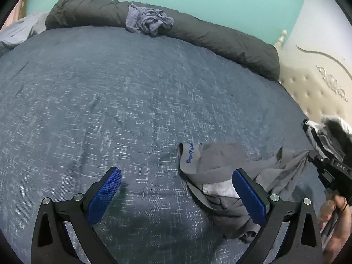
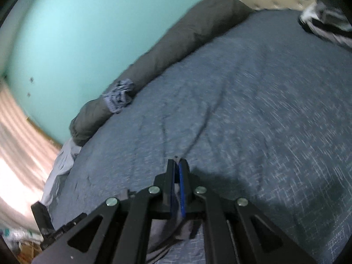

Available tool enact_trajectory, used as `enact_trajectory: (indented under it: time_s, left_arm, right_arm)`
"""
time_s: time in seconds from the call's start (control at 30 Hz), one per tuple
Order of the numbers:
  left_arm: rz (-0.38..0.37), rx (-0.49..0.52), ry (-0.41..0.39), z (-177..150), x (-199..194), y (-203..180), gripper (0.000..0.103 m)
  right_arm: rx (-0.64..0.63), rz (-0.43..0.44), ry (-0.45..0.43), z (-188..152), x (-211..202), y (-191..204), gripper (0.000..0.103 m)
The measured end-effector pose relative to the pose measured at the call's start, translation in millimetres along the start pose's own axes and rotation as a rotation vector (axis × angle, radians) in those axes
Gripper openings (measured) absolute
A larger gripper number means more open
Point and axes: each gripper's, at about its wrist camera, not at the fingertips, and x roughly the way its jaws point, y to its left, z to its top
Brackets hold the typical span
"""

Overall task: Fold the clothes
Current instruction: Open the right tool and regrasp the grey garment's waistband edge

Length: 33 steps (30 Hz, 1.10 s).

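1. Basically, grey underwear lies crumpled on the bed, near edge, right of centre in the left wrist view; waistband with blue lettering faces up at its left end.
2. Left gripper hovers over it, jaws wide, nothing between the pads; its right pad sits over the cloth.
3. Right gripper is clamped narrow on a grey corner of the same garment; cloth trails under it, stretched taut toward it in the left wrist view.
4. Handling, judged: light, soft, limp, no stiffness; it will sag and bunch, not slip much on the textured pads.
5. Best hold, judged: the thicker waistband edge, opposite the pinched corner, so both grips can spread it flat.
6. Other crumpled bluish cloth rests on the rolled dark blanket by the wall, well apart.
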Motion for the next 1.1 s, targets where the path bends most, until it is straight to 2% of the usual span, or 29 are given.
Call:
enact_trajectory:
  time_s: [0.07,0.2,0.27,0.4,0.53,0.6,0.73,0.77,0.8,0.87,1.03,1.1]
  left_arm:
    - [0.006,-0.004,0.001,0,3,1,0.103]
    - [0.006,-0.031,-0.002,2,7,5,0.103]
    - [0.010,-0.033,-0.005,4,9,5,0.103]
    - [0.016,-0.030,-0.012,7,10,5,0.103]
    - [0.017,-0.028,-0.017,9,12,6,0.103]
    - [0.021,-0.028,-0.015,10,13,5,0.103]
    - [0.028,-0.035,-0.020,10,12,6,0.103]
    - [0.029,-0.037,-0.022,10,11,6,0.103]
    - [0.029,-0.035,-0.023,10,10,6,0.103]
    - [0.032,-0.027,-0.021,10,10,5,0.103]
    - [0.038,-0.025,-0.024,10,8,5,0.103]
    - [0.035,-0.027,-0.028,9,7,5,0.103]
  right_arm:
    - [0.022,-0.034,0.015,3,3,-4,0.006]
    - [-0.001,-0.048,0.011,12,7,-3,0.007]
    - [-0.019,-0.020,0.029,14,14,1,0.009]
    - [-0.055,0.021,0.081,13,27,15,0.030]
    - [-0.101,-0.020,0.152,6,44,17,0.030]
    - [-0.067,-0.058,0.189,1,51,8,0.030]
    - [-0.031,-0.063,0.210,-4,54,-3,0.030]
    - [-0.042,-0.064,0.212,-4,54,0,0.037]
    - [-0.050,-0.068,0.213,-4,53,2,0.053]
    - [-0.063,-0.077,0.220,-5,53,5,0.065]
    - [-0.072,-0.110,0.249,-6,51,4,0.066]
    - [-0.064,-0.115,0.250,-3,48,3,0.070]
